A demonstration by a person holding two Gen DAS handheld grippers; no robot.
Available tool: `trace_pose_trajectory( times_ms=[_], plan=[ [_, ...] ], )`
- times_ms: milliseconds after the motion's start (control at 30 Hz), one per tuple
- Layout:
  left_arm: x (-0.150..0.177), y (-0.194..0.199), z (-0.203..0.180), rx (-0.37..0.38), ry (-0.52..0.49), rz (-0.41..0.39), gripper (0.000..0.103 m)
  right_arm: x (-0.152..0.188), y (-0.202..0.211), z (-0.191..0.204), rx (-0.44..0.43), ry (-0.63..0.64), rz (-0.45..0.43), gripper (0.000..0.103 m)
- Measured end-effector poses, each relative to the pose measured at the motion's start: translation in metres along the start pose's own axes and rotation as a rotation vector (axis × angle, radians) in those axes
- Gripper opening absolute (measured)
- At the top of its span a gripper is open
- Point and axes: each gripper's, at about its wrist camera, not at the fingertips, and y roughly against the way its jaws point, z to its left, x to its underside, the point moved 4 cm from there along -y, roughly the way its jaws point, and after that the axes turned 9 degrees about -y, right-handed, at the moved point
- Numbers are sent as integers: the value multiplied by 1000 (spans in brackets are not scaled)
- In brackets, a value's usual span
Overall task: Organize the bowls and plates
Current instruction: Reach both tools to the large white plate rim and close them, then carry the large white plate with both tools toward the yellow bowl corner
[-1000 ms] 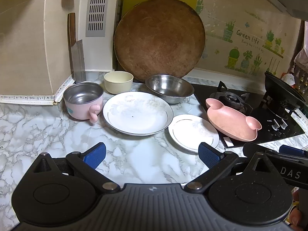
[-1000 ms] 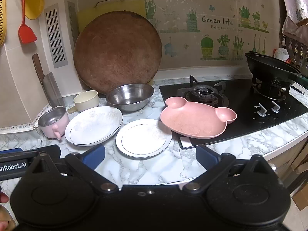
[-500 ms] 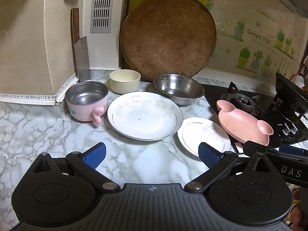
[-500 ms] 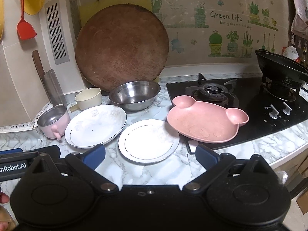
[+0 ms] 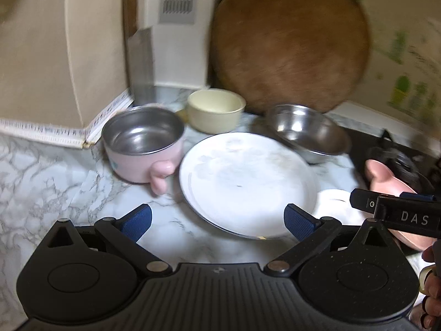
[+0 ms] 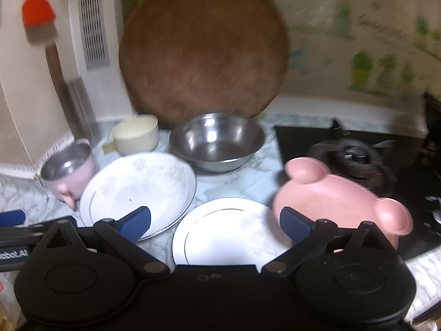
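A large white plate [image 5: 245, 179] [image 6: 137, 187] lies on the marble counter [image 5: 41, 182]. A small white plate [image 6: 228, 231] [image 5: 335, 204] lies to its right. A pink bear-shaped dish [image 6: 341, 204] [image 5: 386, 176] rests partly on the stove edge. Behind are a steel bowl [image 6: 217, 140] [image 5: 308, 132], a cream cup [image 5: 216, 113] [image 6: 136, 135] and a pink steel-lined bowl [image 5: 143, 149] [image 6: 67, 171]. My left gripper [image 5: 217, 222] is open and empty, just before the large plate. My right gripper [image 6: 215, 224] is open and empty over the small plate's near side.
A round wooden board [image 5: 289, 41] [image 6: 204, 49] leans on the back wall. A cleaver [image 5: 140, 63] leans in the left corner. The black gas stove [image 6: 358, 154] is at the right. A red spatula [image 6: 37, 8] hangs on the wall.
Both grippers have moved forward toward the dishes, which now look larger and blurred. The left view shifted left toward the large plate. Both stay open.
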Motion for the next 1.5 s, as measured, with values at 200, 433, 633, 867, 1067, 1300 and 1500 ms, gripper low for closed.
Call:
trace_pose_trajectory(
  times_ms=[200,433,633,867,1067,1300,1500],
  plan=[
    [0,-47,20,-21,92,92,102,-17,-71,9,-82,-27,154,89],
    [5,-73,27,1,165,133,83,-20,-125,5,-74,-56,265,71],
    [9,-87,29,15,198,168,60,-19,-146,5,-121,-63,299,58],
    [11,-92,37,22,250,188,34,-18,-154,2,-154,-85,338,29],
    [10,-90,40,60,271,178,16,-18,-153,3,-173,-108,332,17],
    [14,-79,44,52,240,175,13,-13,-147,6,-178,-111,349,15],
    [24,-61,55,60,247,182,13,-3,-127,16,-189,-72,341,14]
  ],
)
